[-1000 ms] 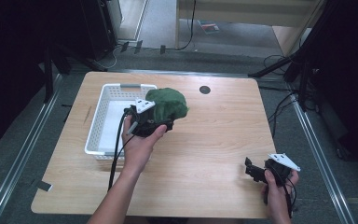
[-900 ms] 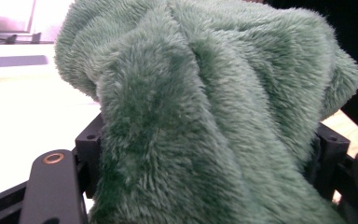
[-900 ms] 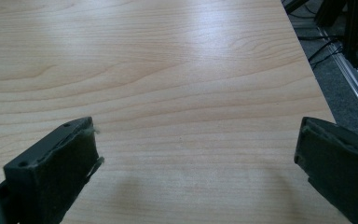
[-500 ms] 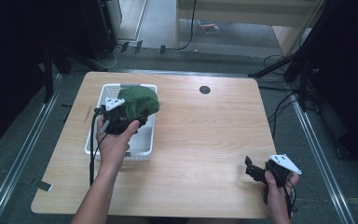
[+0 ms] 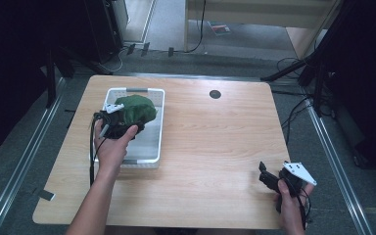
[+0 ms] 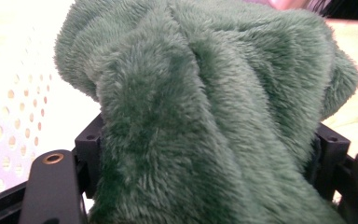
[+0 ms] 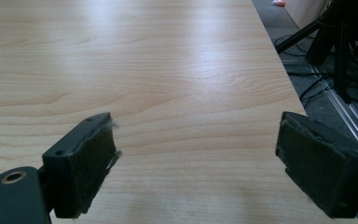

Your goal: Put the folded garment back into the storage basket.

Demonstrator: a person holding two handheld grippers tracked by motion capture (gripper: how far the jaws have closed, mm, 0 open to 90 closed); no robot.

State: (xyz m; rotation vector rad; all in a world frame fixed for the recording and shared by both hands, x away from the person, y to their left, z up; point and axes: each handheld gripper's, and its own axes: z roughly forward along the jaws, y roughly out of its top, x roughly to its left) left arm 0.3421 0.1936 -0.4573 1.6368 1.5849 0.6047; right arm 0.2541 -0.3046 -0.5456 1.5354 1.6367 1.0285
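My left tongs (image 5: 119, 126) clamp the green fleece (image 5: 136, 109) over the white basket (image 5: 157, 128) w/ intent to drop it; right tongs (image 5: 269, 178) wide, idle on tabletop (image 5: 215, 137).

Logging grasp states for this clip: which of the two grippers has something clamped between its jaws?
The left gripper, over the white basket, is shut on the green plush cloth. The right gripper stands open above bare table.
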